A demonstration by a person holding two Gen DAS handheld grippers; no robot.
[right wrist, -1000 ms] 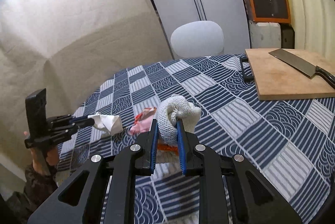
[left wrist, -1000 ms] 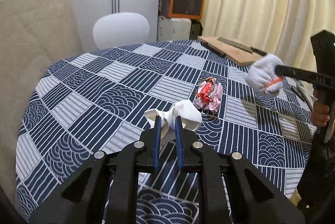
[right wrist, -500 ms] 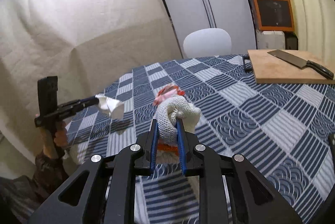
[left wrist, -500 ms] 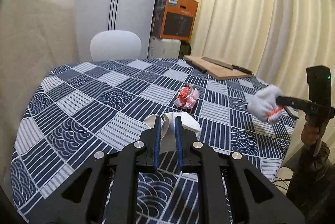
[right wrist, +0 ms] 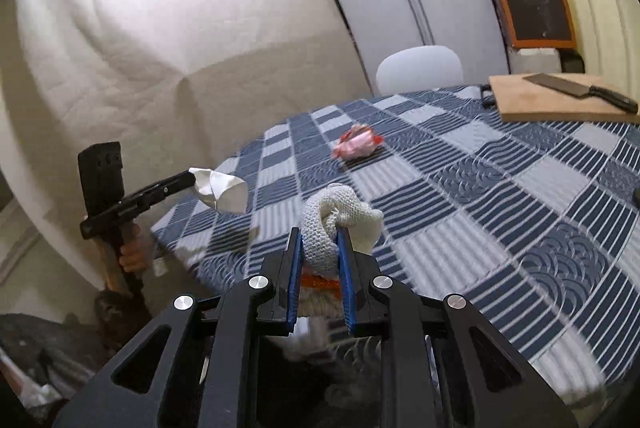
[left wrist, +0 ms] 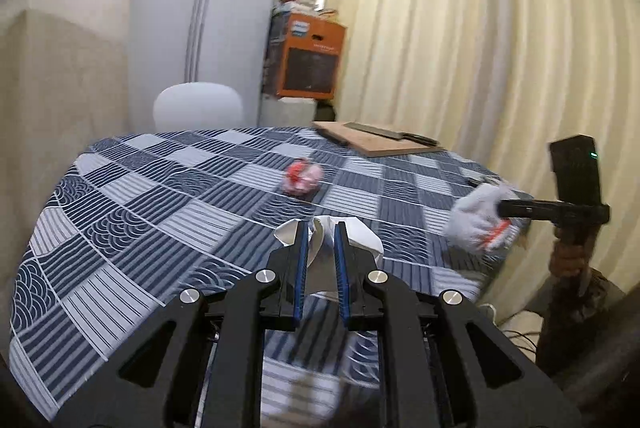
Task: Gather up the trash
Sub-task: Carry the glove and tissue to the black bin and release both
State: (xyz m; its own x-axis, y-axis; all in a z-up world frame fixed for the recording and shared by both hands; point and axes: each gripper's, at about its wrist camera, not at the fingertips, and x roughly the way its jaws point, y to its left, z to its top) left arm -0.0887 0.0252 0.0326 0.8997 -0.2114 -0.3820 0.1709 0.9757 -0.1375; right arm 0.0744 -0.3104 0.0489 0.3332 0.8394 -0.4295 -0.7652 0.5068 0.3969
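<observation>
Left wrist — crumpled paper (left wrist: pixel 320 232) pinched inside left tool (left wrist: pixel 321 248).

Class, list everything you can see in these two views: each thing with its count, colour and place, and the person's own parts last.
Tissue: 1, white, in left gripper.
Glove: 1, white knit with orange band, in right gripper.
Wrapper: 1, pink-red, on table.
Table: 1, blue-white patterned cloth.
Board: 1, wooden, table's far edge.
Cleaver: 1, dark, on board.
Chair: 1, white, behind table.
Box: 1, orange, by curtain.
Left gripper: black, shut.
Right gripper: black, shut.
</observation>
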